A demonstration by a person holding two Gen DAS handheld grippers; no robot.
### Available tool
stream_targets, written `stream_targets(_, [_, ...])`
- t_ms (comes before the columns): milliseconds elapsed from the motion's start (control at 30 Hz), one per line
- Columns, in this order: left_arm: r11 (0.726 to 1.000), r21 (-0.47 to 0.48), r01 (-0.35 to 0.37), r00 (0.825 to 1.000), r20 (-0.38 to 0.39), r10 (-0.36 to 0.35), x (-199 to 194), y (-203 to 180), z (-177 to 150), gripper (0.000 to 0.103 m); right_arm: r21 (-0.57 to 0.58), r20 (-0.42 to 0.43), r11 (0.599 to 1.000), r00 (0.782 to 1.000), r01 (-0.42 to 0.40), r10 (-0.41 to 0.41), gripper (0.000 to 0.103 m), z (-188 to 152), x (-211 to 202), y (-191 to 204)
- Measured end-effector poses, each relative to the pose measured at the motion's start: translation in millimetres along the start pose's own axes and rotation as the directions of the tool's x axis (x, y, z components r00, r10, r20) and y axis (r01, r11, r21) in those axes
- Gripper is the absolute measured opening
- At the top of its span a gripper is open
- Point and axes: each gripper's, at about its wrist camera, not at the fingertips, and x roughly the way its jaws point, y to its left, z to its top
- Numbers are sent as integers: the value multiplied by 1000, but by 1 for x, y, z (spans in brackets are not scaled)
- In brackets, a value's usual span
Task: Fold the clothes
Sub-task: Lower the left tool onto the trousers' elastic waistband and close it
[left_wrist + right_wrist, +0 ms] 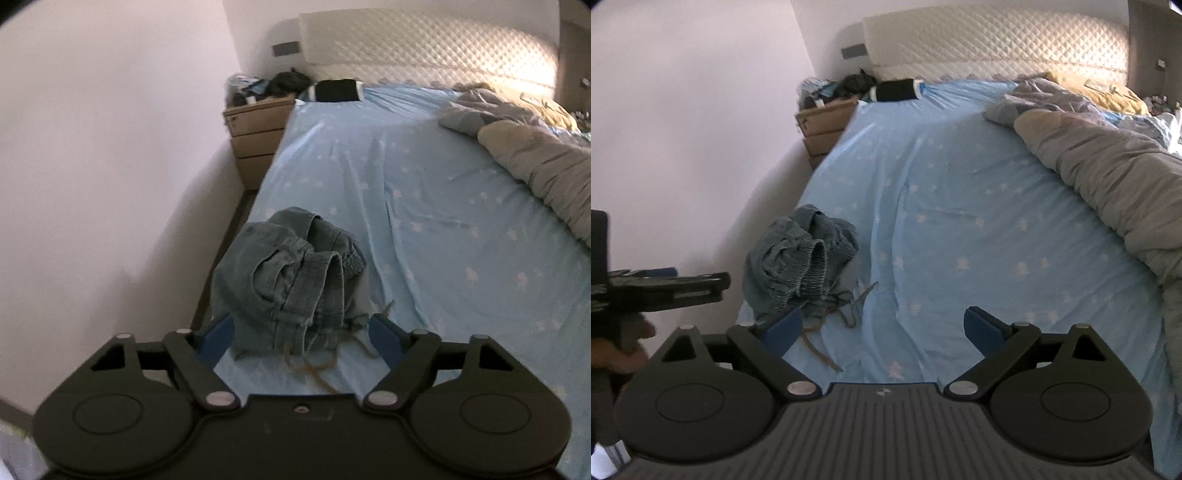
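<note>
A crumpled blue denim garment with brown drawstrings lies near the left edge of the bed, on the light blue star-print sheet. My left gripper is open and straddles the garment's near end, one blue pad on each side of the bundle; I see no firm squeeze. In the right wrist view the same garment lies to the left. My right gripper stands open over bare sheet, its left finger beside the drawstrings. The left gripper shows at that view's left edge, held by a hand.
A bunched grey duvet covers the bed's right side. A quilted headboard stands at the far end, with a black rolled item below it. A cluttered wooden nightstand sits between bed and white wall.
</note>
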Motion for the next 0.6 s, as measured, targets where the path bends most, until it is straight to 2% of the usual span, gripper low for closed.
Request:
stream_targets(133, [999, 34, 32, 999, -12, -31, 65, 10, 13, 70, 3, -35, 997, 997, 76, -76, 95, 7, 16, 12])
stream_targets(333, [993, 98, 70, 997, -46, -66, 158, 7, 27, 59, 55, -87, 982, 980, 183, -178, 87, 15, 28, 21])
stream_targets(600, [973, 205, 107, 991, -96, -89, 243, -22, 29, 59, 106, -149, 923, 924, 369, -352, 82, 10, 27, 12])
